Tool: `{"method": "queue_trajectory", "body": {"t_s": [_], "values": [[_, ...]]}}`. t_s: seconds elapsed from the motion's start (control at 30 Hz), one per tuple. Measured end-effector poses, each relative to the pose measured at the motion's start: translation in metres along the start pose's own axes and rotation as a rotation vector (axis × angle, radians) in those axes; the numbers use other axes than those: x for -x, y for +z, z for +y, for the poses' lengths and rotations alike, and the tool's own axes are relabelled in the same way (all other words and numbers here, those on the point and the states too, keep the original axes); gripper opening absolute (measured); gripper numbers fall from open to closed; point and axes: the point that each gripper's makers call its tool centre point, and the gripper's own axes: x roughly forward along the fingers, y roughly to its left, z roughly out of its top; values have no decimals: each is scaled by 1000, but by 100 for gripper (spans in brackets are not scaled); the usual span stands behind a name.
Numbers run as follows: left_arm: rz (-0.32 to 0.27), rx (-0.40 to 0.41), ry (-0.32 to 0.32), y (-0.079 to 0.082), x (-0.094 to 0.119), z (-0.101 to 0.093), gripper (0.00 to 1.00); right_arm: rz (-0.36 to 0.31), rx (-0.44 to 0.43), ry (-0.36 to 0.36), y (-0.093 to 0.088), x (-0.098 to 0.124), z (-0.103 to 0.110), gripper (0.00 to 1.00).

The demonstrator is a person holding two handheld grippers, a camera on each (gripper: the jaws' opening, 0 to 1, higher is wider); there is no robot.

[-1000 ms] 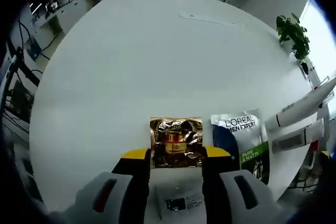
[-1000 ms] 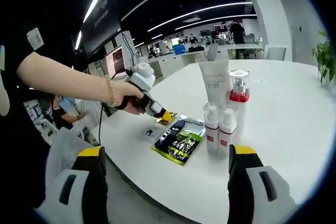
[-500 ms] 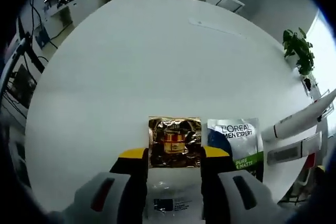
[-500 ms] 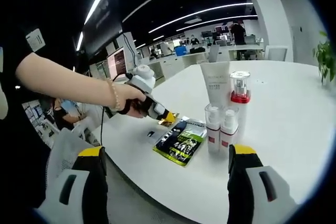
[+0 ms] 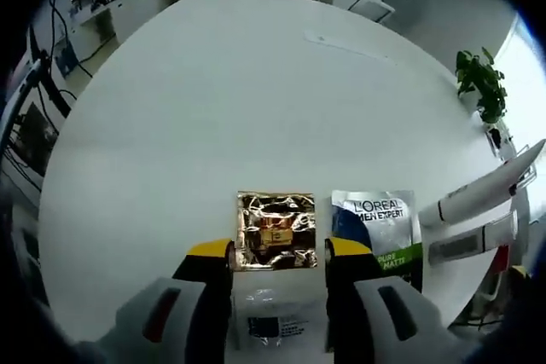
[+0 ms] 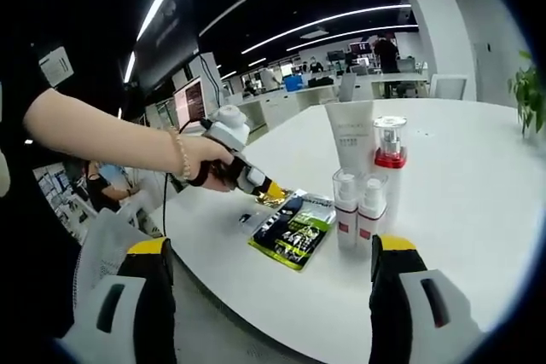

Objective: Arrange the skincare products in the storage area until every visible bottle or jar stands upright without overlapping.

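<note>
My left gripper (image 5: 276,253), jaws spread, straddles the near edge of the gold sachet (image 5: 275,230) lying flat at lower centre on the white table (image 5: 213,108), just left of the L'Oreal sachet (image 5: 380,226). To do this well I'd close squarely and low on the foil edge. My right gripper (image 6: 273,253) hangs wide open, short of the upright bottles (image 6: 358,206) at centre.

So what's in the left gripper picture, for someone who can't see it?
An open claw sits over a white table, its tips either side of a shiny gold packet. A blue and green packet lies flat beside it.
</note>
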Motion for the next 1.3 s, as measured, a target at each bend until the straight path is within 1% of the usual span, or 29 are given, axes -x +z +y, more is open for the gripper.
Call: {"method": "queue_trajectory", "body": {"t_s": [0.1,0.13,0.3,0.33,0.4,0.43,0.53,0.6,0.67,0.73,0.77,0.8,0.87,0.9,0.93,0.97,1.0,1.03,1.07,1.13,1.17,1.2,1.23,1.27,1.3], "values": [[-12,-4,-11,5,-2,0,41,4,5,-1,-1,0,0,96],[-24,-1,-15,8,0,0,43,5,8,-3,-1,0,0,96],[-56,-9,-53,10,16,-4,49,14,21,-10,-2,0,1,96],[-68,-14,-63,10,23,-4,51,18,25,-12,-3,-1,1,96],[-76,-17,-70,11,28,-3,55,22,29,-15,-4,-1,0,96],[-82,-22,-78,12,27,-3,57,27,33,-18,-5,-1,0,96],[-104,-59,-102,14,34,2,61,33,36,-23,-5,-1,-1,96],[-127,-85,-111,12,47,5,63,37,37,-28,-5,-1,-2,96],[-149,-108,-122,11,56,7,65,39,37,-32,-5,-1,-3,96],[-171,-122,-139,11,60,9,68,44,35,-34,-6,-2,-4,96],[-176,-135,-158,9,61,11,71,46,35,-32,-7,-2,-5,97],[-184,-138,-164,7,64,12,74,46,32,-27,-7,-2,-4,97],[-223,-150,-203,4,74,11,76,43,24,-23,-6,-2,-3,98],[-252,-156,-237,3,79,10,77,46,21,-22,-7,-2,-3,98],[-260,-163,-252,0,82,9,79,49,19,-21,-8,-3,-3,98],[-275,-189,-277,-8,91,8,80,50,17,-21,-8,-3,-4,98],[-281,-200,-283,-10,93,8,82,51,15,-21,-8,-4,-5,98],[-304,-237,-283,-14,100,9,83,52,15,-20,-8,-4,-6,98],[-312,-268,-278,-19,104,11,83,55,15,-18,-8,-5,-6,98],[-333,-323,-289,-25,110,13,86,62,17,-17,-9,-5,-5,98],[-342,-334,-292,-32,116,10,87,67,18,-13,-10,-5,-4,98],[-352,-355,-310,-39,120,6,90,68,19,-12,-11,-5,-4,98],[-363,-367,-322,-38,121,7,91,70,20,-11,-11,-6,-4,98],[-381,-385,-333,-42,126,7,92,72,22,-10,-11,-6,-3,98],[-385,-390,-335,-43,126,7,93,72,22,-9,-11,-6,-3,98]]}}
